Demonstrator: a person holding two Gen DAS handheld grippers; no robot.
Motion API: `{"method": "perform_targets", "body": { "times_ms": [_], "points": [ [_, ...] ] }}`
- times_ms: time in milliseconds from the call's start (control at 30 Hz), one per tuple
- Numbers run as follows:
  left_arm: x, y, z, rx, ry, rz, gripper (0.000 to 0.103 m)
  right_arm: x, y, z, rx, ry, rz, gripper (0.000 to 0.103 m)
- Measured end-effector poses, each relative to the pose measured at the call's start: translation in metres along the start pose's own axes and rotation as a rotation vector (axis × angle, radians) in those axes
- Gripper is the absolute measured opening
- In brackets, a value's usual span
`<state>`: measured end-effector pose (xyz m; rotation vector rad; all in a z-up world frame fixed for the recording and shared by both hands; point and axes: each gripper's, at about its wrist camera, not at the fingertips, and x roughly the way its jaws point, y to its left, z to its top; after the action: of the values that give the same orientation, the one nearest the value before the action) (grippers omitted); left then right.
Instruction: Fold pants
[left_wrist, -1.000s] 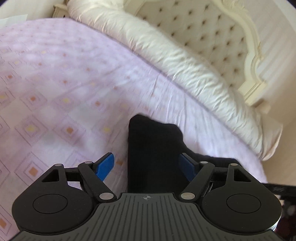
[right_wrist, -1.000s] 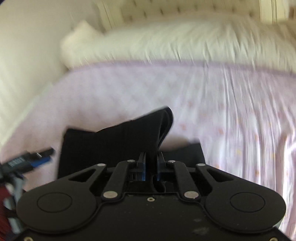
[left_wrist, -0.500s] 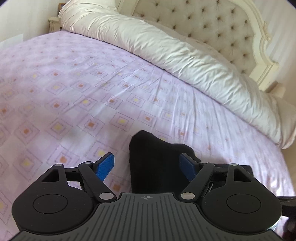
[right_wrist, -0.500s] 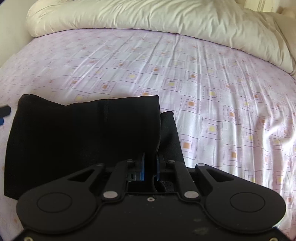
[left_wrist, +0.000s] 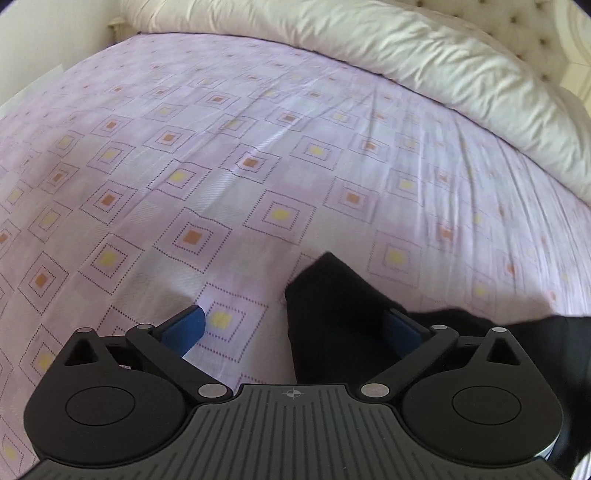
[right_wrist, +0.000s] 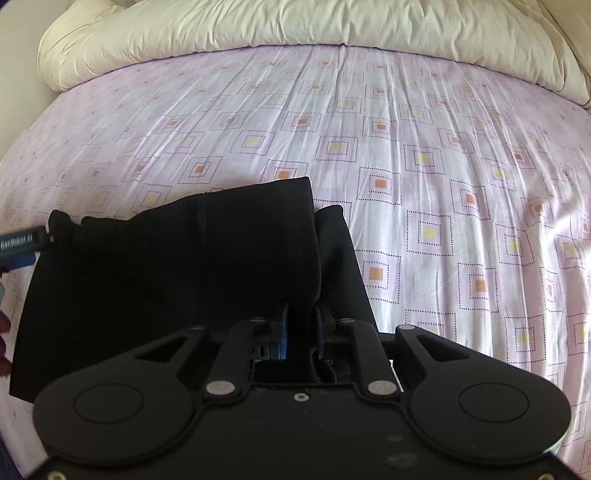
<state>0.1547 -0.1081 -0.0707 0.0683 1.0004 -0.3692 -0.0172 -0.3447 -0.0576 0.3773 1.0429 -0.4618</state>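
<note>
Two tools worked over the bed. Nearest, the right tool (right_wrist: 301, 325) had its blue pads pressed together on a fold of the black pants (right_wrist: 177, 266), as it had half a second earlier. The pants lay folded on the lilac sheet (right_wrist: 443, 184), an upper layer spread to the left and a narrower lower layer showing at the right edge. Against the earlier frame, the folded stack reached less far across the right wrist view and its top edge sat lower, with a seam line running down the upper layer.

The left tool (left_wrist: 295, 328) had its fingers wide apart, gripping nothing; the left finger (left_wrist: 184, 326) was over bare sheet (left_wrist: 258, 166) and the right one was over the pants' (left_wrist: 332, 314) corner. Since half a second before, that view had swung left, so the cloth corner now sat right of centre rather than between the fingers. In the right wrist view, the left tool's tip (right_wrist: 22, 243) had come in at the far left edge, touching or just beside the pants.

Farther off, a cream duvet (right_wrist: 295, 26) lay bunched along the head of the bed, and a tufted headboard (left_wrist: 532, 22) showed only at the top right corner.
</note>
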Motion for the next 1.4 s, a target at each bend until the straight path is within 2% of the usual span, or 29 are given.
{"method": "perform_targets", "body": {
  "times_ms": [200,300,367,467,567,633,700,767,800,867,900,967,1033,1100,1233,1300,1333,1400],
  "points": [
    [0.002,-0.001,0.008,-0.031,0.004,0.057,0.103,0.003,-0.010,0.002,0.046,0.004,0.034,0.017],
    [-0.016,0.002,0.005,-0.063,-0.056,0.056,0.097,0.004,-0.021,0.001,0.109,0.002,0.072,0.017],
    [-0.036,0.004,-0.001,-0.057,-0.094,0.029,0.092,0.001,-0.029,0.000,0.148,-0.013,0.091,0.016],
    [-0.062,0.004,-0.018,-0.028,-0.126,-0.068,0.092,-0.004,-0.030,-0.002,0.164,-0.043,0.082,0.016],
    [-0.075,-0.003,-0.041,0.021,-0.115,-0.179,0.092,-0.005,-0.031,-0.001,0.168,-0.047,0.092,0.016],
    [-0.074,-0.013,-0.058,0.081,-0.089,-0.220,0.093,-0.004,-0.033,-0.001,0.181,-0.048,0.102,0.016],
    [-0.066,-0.023,-0.075,0.149,-0.057,-0.219,0.093,-0.005,-0.034,-0.002,0.193,-0.054,0.101,0.015],
    [-0.049,-0.028,-0.089,0.172,0.015,-0.205,0.096,-0.007,-0.033,-0.003,0.193,-0.062,0.069,0.015],
    [-0.050,-0.031,-0.097,0.194,-0.034,-0.196,0.097,-0.009,-0.032,-0.004,0.190,-0.066,0.050,0.015],
    [-0.049,-0.037,-0.100,0.224,-0.048,-0.165,0.098,-0.009,-0.029,-0.004,0.182,-0.067,0.033,0.016],
    [-0.048,-0.037,-0.098,0.208,-0.042,-0.169,0.098,-0.010,-0.029,-0.004,0.179,-0.070,0.028,0.019],
    [-0.045,-0.034,-0.094,0.200,-0.032,-0.180,0.099,-0.019,-0.025,-0.005,0.158,-0.122,-0.008,0.023],
    [-0.046,-0.034,-0.095,0.213,-0.031,-0.180,0.100,-0.036,-0.016,-0.007,0.108,-0.231,-0.041,0.027],
    [-0.045,-0.034,-0.095,0.214,-0.034,-0.180,0.101,-0.044,-0.004,-0.002,0.035,-0.293,-0.017,0.027],
    [-0.048,-0.036,-0.098,0.210,-0.032,-0.178,0.101,-0.022,0.018,0.019,-0.051,-0.225,0.090,0.024],
    [-0.047,-0.038,-0.097,0.208,-0.029,-0.178,0.101,0.002,0.024,0.029,-0.086,-0.169,0.030,0.023],
    [-0.047,-0.038,-0.097,0.204,-0.029,-0.176,0.102,0.013,0.023,0.032,-0.094,-0.134,0.003,0.013],
    [-0.046,-0.038,-0.096,0.197,-0.027,-0.170,0.102,0.034,0.010,0.038,-0.069,-0.068,-0.019,0.000]
  ]
}}
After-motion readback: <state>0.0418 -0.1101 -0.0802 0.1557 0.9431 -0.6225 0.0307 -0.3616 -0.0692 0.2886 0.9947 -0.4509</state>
